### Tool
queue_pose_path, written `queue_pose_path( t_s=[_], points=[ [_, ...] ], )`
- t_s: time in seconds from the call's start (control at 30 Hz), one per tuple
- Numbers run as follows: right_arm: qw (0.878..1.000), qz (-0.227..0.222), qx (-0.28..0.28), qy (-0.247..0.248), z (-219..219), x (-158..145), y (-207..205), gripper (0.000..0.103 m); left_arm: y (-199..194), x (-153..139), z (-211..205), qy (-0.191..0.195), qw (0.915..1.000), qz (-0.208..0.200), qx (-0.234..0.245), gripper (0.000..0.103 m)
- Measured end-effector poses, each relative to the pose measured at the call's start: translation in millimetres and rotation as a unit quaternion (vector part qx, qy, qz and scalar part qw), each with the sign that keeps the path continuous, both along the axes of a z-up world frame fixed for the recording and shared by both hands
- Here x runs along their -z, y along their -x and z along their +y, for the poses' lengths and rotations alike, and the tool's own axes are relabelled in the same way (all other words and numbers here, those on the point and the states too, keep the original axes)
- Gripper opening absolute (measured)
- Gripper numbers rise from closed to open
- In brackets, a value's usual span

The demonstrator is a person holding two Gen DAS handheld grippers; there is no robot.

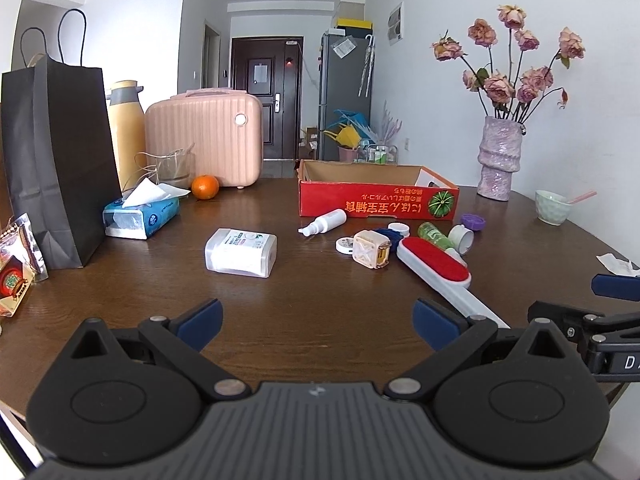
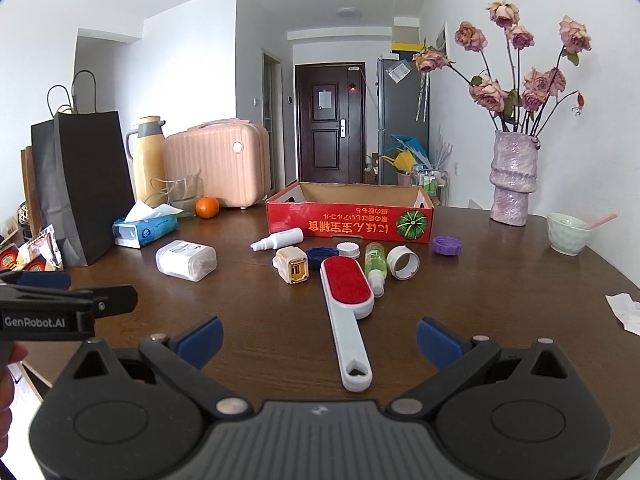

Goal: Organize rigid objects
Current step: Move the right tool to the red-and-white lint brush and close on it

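Red pile on a white plastic body: the lint brush [image 2: 347, 285] lies flat on the wooden table [image 2: 500, 300], straight ahead of the right gripper [image 2: 319, 338], its handle running back toward the gap between the fingers and ending in a heart-shaped hanging hole. Right gripper spread wide, empty, low over the table; left gripper [image 1: 318, 322] likewise wide and empty, with the brush ahead and to its right. Judged light and stiff; the handle looks smooth, so possibly slippery, while the head is too broad. Best hold seems to be across the handle's narrow width, just behind the head. Beyond the brush, a loose cluster: beige cube-shaped charger [image 2: 293, 269], green spray bottle [image 2: 376, 263] touching the brush head on its right, white ring [image 2: 403, 263], white spray bottle [image 2: 278, 239], blue cap [image 2: 319, 255], white cap [image 2: 347, 249], purple cap [image 2: 447, 245]. All hard, small, likely light; the bottles may roll. Translucent white container [image 2: 186, 260] sits apart, ahead-left. Red cardboard box [image 2: 348, 222] stands open behind the cluster, the probable destination; contents mostly hidden.
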State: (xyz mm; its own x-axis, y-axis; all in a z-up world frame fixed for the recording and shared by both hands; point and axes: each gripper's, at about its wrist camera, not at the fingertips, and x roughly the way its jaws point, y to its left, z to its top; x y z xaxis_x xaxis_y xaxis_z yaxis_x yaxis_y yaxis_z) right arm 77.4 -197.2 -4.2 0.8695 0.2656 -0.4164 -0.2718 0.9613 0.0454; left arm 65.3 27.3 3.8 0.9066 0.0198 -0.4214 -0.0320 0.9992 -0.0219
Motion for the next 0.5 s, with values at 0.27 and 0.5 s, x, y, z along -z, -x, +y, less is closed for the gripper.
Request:
queue_pose_path(
  t_s=[0.27, 0.5],
  points=[
    [1.000, 0.016, -0.009, 0.011, 9.3, 4.2, -35.2, 0.103, -34.4, 2.5, 8.4, 0.004, 0.9999, 0.009, -0.004, 0.103],
    [0.999, 0.032, -0.021, 0.011, 14.1, 8.8, -72.2, 0.102, -66.7, 9.9, 15.5, 0.006, 0.9995, 0.031, -0.009, 0.103]
  ],
)
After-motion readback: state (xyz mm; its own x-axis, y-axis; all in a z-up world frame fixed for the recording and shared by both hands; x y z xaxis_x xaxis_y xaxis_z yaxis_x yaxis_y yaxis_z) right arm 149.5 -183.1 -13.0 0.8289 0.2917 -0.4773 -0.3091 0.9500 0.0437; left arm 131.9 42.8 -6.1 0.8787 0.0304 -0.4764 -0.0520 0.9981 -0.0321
